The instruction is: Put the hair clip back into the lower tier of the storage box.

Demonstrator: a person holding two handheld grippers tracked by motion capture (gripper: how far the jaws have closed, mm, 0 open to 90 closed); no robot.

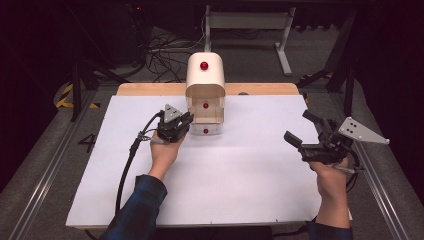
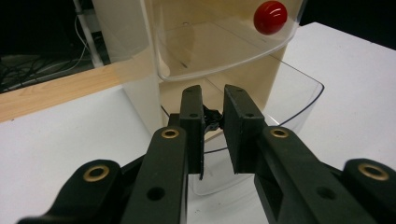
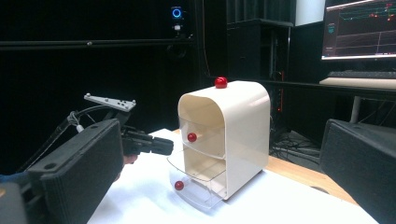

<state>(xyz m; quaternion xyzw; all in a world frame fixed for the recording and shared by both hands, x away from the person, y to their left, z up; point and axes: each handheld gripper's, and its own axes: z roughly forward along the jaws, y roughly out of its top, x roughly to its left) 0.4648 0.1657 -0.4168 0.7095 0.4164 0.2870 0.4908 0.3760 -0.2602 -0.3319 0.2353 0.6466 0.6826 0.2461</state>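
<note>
Cream two-drawer cabinet (image 1: 205,85) stands at the far middle of the white table (image 1: 240,170). Its clear lower drawer (image 3: 198,186) is pulled partway out; upper drawer (image 2: 224,46) sits further in. Left tongs (image 2: 214,119) are at the lower drawer's open side, pressed nearly together on a small dark object (image 2: 212,116), identity unclear. Right tongs (image 1: 305,132) are spread wide, well apart to the right, holding nothing.

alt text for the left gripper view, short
The left gripper, jaws nearly shut, points into the pulled-out clear bottom drawer of a cream drawer cabinet. Above it sits a clear drawer with a red knob.
</note>
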